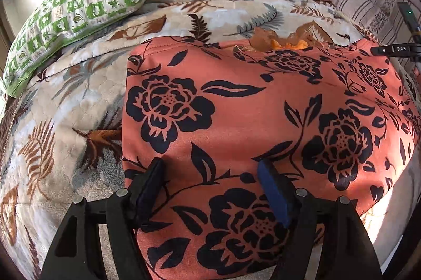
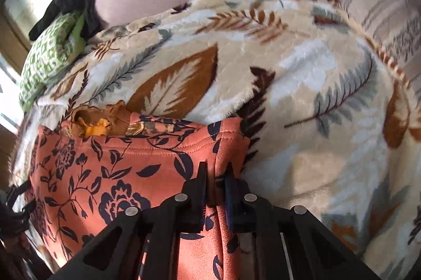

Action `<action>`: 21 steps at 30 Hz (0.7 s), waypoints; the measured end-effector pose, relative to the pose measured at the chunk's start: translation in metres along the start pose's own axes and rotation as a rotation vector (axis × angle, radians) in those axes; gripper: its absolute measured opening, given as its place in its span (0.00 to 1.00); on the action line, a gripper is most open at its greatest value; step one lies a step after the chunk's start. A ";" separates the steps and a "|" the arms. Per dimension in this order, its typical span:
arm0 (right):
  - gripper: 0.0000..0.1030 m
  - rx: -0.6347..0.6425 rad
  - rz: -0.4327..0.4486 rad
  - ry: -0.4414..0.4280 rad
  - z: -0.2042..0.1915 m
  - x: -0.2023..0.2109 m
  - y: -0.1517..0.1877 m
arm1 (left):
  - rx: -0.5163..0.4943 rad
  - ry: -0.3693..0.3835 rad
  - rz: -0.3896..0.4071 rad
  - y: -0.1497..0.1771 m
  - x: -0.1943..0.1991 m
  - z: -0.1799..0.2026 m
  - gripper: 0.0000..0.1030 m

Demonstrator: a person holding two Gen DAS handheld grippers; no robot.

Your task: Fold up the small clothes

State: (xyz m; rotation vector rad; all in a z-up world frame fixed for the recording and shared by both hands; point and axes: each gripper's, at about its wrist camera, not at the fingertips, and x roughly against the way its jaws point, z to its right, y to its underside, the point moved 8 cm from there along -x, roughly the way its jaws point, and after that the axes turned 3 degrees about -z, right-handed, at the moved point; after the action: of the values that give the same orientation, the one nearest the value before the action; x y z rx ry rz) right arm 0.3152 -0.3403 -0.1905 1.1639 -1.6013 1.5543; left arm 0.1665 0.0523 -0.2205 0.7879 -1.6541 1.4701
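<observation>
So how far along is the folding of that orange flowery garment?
Partly done, it seems. The garment lies on the blanket as a fairly neat block with straight left and top edges, so at least one fold looks made. The left gripper is open above it, holding nothing. The right gripper is shut on the garment's right edge. Probably left: releasing that edge, and perhaps another fold.
</observation>
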 end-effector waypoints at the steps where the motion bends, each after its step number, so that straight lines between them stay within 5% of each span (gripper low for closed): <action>1: 0.10 0.032 0.050 0.040 -0.003 0.015 -0.004 | -0.002 -0.005 0.003 0.000 -0.001 0.000 0.73; 4: 0.07 0.020 0.121 0.170 0.020 0.025 -0.006 | -0.014 -0.017 -0.008 -0.001 -0.005 0.001 0.75; 7: 0.08 -0.142 0.052 0.089 0.052 -0.015 0.009 | -0.003 -0.014 -0.045 -0.003 -0.003 -0.002 0.75; 8: 0.13 -0.200 0.064 0.059 0.058 -0.016 0.011 | 0.003 -0.021 -0.048 -0.005 0.002 -0.003 0.75; 10: 0.45 -0.234 0.074 0.047 0.059 -0.009 0.014 | 0.019 -0.015 -0.008 -0.011 0.017 -0.005 0.75; 11: 0.72 -0.212 0.089 0.076 0.057 -0.001 0.013 | 0.027 -0.004 0.018 -0.015 0.024 -0.004 0.75; 14: 0.72 -0.203 0.198 0.114 0.053 0.045 0.007 | 0.025 -0.003 0.050 -0.019 0.029 0.000 0.75; 17: 0.73 -0.259 0.269 -0.129 0.021 0.092 0.009 | 0.017 -0.062 -0.097 0.002 -0.021 -0.007 0.81; 19: 0.83 -0.232 0.201 -0.374 -0.023 0.095 0.022 | 0.057 -0.058 -0.073 -0.003 -0.020 -0.011 0.83; 21: 0.85 -0.196 0.095 -0.473 -0.055 0.074 0.042 | 0.088 -0.066 -0.087 -0.010 -0.009 -0.010 0.83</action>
State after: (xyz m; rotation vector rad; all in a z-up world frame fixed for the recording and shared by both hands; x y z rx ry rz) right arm 0.2387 -0.3017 -0.1367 1.4335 -2.0860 1.1950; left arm 0.1812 0.0607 -0.2227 0.9539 -1.5916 1.4786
